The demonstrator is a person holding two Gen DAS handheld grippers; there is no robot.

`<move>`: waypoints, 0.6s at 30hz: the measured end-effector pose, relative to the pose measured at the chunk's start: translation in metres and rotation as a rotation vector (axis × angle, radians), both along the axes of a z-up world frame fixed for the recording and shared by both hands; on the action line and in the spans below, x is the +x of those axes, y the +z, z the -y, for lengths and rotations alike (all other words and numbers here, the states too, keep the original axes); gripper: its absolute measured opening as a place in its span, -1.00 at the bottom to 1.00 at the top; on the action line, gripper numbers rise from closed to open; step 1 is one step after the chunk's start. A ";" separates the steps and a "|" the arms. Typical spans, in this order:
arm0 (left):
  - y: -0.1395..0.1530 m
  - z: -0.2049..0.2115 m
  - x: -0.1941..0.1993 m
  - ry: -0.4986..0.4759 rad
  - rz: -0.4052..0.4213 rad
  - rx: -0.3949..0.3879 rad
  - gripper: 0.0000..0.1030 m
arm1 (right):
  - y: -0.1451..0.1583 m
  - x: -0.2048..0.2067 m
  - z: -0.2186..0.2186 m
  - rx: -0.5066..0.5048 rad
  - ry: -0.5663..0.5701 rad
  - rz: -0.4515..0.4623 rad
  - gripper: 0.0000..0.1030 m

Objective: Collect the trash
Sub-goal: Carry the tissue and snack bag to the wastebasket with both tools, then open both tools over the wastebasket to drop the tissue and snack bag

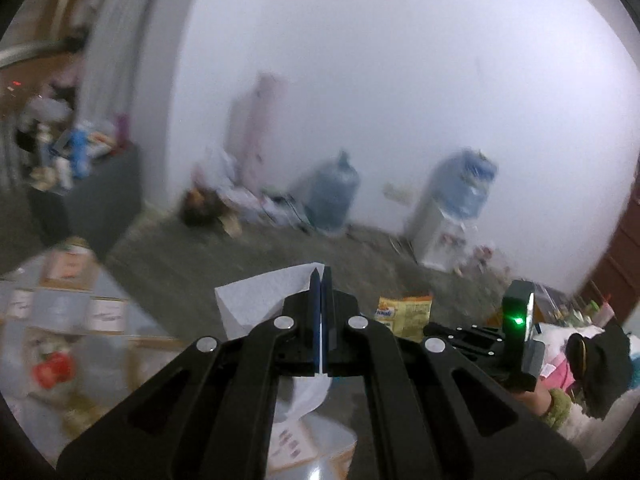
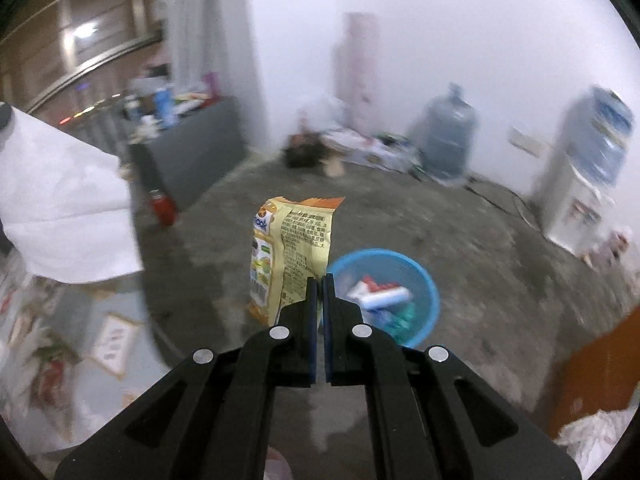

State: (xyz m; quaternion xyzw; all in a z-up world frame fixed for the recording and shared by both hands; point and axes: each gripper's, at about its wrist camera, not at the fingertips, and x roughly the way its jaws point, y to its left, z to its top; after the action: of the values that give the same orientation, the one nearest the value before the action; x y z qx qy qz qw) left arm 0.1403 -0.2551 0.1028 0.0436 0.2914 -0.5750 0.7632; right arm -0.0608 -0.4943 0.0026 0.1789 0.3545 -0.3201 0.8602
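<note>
Left wrist view first: the left gripper (image 1: 322,276) has its jaws pressed together on a white paper towel (image 1: 256,300), the sheet fanning out to the left of the fingers and a crumpled tail hanging below them. Off to its right sits the right gripper (image 1: 460,334), seen from the side with a green light glowing on its body, and a yellow snack bag (image 1: 404,314) pokes up just beyond it. Over to the right wrist view, and the right gripper (image 2: 320,280) is clamped tight on the lower edge of that yellow snack bag (image 2: 292,252), which stands upright above the fingers, printed back facing us. Just behind and to the right, down on the grey concrete floor (image 2: 460,216), is a blue basket (image 2: 428,284) with a few scraps of packaging already in it; the bag is near its left rim, not over it. The paper towel (image 2: 64,204) looms large at the left edge of this view. Against the white wall stand a water jug (image 2: 450,136) and a water dispenser (image 2: 580,184), both blurred
</note>
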 end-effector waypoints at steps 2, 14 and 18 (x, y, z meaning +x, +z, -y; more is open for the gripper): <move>-0.019 0.042 0.003 -0.044 -0.025 0.052 -1.00 | -0.011 -0.008 0.021 0.025 -0.060 -0.013 -0.95; -0.158 0.245 0.012 -0.164 -0.131 0.297 -1.00 | -0.101 -0.001 0.131 0.187 -0.259 -0.059 -0.95; -0.201 0.291 0.016 -0.174 -0.157 0.348 -1.00 | -0.133 0.011 0.160 0.251 -0.289 -0.059 -0.95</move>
State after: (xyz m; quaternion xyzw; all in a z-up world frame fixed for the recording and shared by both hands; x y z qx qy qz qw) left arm 0.1567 -0.5459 -0.0985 0.1548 0.4400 -0.5813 0.6667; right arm -0.0498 -0.6541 -0.1305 0.3244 0.3871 -0.3988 0.7655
